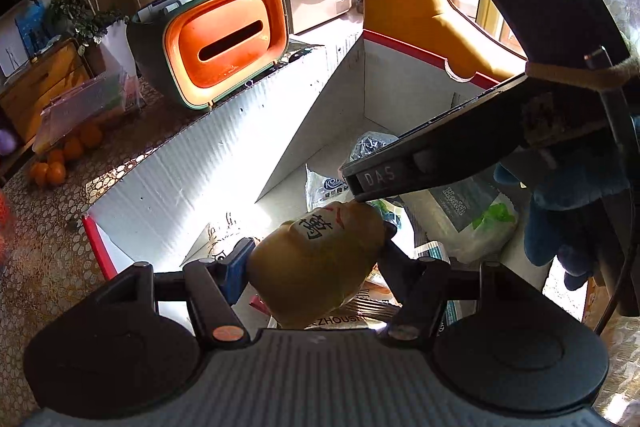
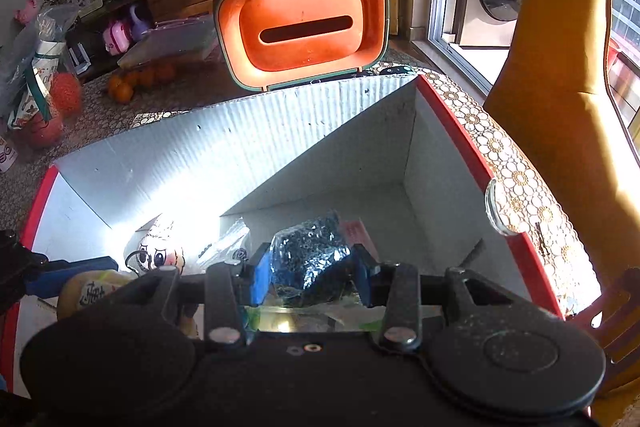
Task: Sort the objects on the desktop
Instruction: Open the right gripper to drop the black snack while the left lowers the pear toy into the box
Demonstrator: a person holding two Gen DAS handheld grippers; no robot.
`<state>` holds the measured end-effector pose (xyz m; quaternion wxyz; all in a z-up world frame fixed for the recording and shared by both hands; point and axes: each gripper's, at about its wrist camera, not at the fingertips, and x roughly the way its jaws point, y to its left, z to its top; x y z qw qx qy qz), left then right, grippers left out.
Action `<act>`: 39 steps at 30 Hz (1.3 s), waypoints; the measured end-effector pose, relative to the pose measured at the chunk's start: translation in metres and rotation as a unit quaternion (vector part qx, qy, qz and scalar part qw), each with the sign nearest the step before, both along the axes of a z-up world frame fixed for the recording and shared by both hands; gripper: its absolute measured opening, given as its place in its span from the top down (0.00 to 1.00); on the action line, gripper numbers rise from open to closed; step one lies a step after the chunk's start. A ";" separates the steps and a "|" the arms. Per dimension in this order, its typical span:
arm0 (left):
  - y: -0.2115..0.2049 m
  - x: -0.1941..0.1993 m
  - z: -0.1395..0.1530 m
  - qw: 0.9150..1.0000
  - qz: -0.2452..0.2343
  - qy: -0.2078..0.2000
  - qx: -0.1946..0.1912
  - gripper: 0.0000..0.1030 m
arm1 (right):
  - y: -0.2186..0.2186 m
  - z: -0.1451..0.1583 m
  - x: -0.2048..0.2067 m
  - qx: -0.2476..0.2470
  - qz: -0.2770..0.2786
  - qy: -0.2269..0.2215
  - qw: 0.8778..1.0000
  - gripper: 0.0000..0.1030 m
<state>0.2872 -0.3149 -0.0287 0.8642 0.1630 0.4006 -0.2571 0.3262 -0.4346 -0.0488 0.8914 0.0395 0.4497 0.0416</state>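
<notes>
Two grippers are working inside the white cardboard box [image 2: 280,147] on the table: the left gripper [image 1: 316,259] is clamping its jaws on a tan plush toy [image 1: 320,259], while the right gripper [image 2: 312,275] is pinching a shiny black crinkled packet [image 2: 312,263]. Both loads are hanging just above the box's clutter. Crowding so near, the grippers are risking a knock, possibly loosening the slippery packet.

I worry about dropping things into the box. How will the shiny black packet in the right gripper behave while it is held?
The black packet looks crinkled and glossy, so probably a soft bag that gives between the right gripper pads and may slip. It bulges past the pads, so it likely sags rather than stays stiff. It seems light, and should land softly in the white box.
</notes>
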 end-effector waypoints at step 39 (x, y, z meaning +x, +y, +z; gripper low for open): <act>0.073 -0.048 0.054 0.994 0.047 -0.018 -0.100 0.29 | 0.001 0.055 -0.089 0.035 0.040 -0.080 0.995 0.28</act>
